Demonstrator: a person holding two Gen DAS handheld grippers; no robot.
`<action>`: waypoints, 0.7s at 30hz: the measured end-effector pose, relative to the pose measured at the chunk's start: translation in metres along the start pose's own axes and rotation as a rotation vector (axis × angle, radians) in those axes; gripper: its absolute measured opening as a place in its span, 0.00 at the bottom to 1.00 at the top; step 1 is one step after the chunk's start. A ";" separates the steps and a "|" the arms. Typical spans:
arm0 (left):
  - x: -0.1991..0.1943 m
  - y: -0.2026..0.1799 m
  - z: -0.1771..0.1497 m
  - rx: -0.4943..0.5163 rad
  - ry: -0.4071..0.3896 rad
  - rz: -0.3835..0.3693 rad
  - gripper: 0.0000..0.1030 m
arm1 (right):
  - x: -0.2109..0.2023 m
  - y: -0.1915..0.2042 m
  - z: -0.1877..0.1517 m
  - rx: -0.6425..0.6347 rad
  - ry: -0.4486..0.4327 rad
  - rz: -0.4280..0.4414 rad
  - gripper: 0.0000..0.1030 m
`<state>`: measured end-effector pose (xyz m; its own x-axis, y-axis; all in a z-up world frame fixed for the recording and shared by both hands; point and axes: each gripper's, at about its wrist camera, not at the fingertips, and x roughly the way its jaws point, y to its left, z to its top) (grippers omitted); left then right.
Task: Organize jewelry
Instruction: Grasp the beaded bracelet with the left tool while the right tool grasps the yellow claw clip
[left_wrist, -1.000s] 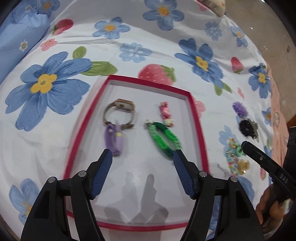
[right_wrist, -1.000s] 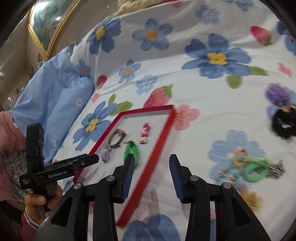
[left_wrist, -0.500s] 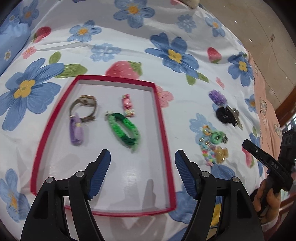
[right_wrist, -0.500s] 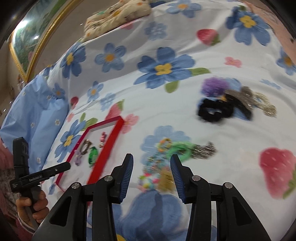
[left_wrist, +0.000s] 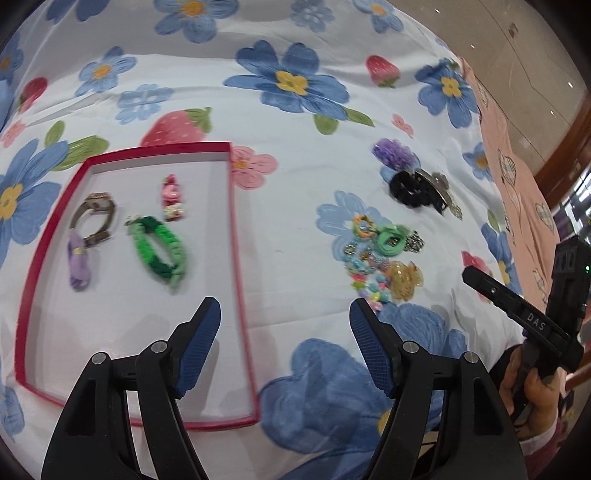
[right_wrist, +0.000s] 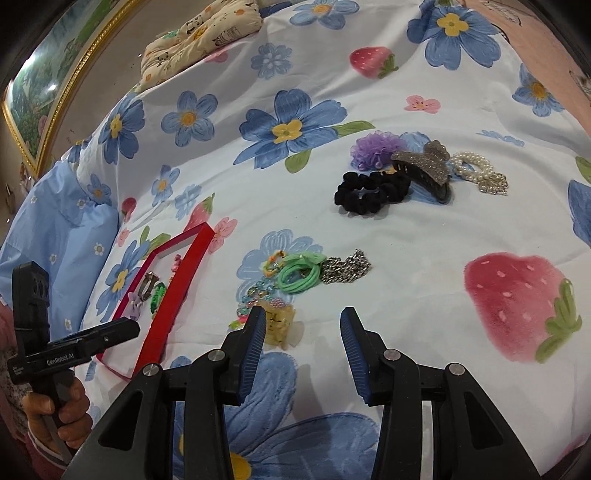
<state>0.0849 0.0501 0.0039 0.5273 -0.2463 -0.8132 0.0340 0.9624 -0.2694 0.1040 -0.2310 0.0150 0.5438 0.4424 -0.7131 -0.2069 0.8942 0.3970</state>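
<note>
Loose jewellery, near heap: a mint-green coiled cord bracelet (right_wrist: 300, 274), a silver chain (right_wrist: 345, 269) touching it, a string of pastel beads (left_wrist: 369, 288) and an amber translucent claw clip (right_wrist: 280, 325), all lying tangled on the flower-and-strawberry printed bedspread (right_wrist: 424, 229), just beyond the right tool (right_wrist: 303, 332); that tool is standing part open with nothing between its pads, the amber clip showing beside the inner pad.

Far heap, further up the bed: a black fabric scrunchie (right_wrist: 371, 192), a purple mesh scrunchie (right_wrist: 375, 148), a glittery grey claw clip (right_wrist: 424, 166) and a pearl bracelet (right_wrist: 480, 171), close together or touching.

Container: a shallow red-rimmed tray with a white floor (left_wrist: 236, 236), lying on the bed well left of both heaps; it is holding a brown-strapped wristwatch (left_wrist: 95, 216), a lilac band (left_wrist: 78, 262) touching the watch, a braided green bracelet (left_wrist: 159, 247) and a small pink charm clip (left_wrist: 171, 197); the near half of its floor is lying bare.

Step judged: reaching for the next loose piece; the sorting is looking partly done.

Left tool (left_wrist: 284, 325): wide open, empty, hanging over the tray's right rim.

Next move is calling for lowering over one piece only, since tangled neighbours may be lifting along.
</note>
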 end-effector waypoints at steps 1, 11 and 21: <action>0.003 -0.005 0.001 0.010 0.004 0.000 0.70 | 0.001 -0.001 0.001 -0.005 0.002 -0.004 0.43; 0.028 -0.034 0.008 0.094 0.038 0.029 0.70 | 0.007 -0.003 0.005 -0.014 0.041 0.036 0.44; 0.052 -0.041 0.004 0.119 0.089 0.026 0.69 | 0.034 0.017 -0.001 -0.037 0.097 0.099 0.42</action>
<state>0.1143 -0.0015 -0.0256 0.4516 -0.2256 -0.8632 0.1249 0.9740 -0.1892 0.1179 -0.2005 -0.0031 0.4387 0.5317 -0.7245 -0.2869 0.8469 0.4478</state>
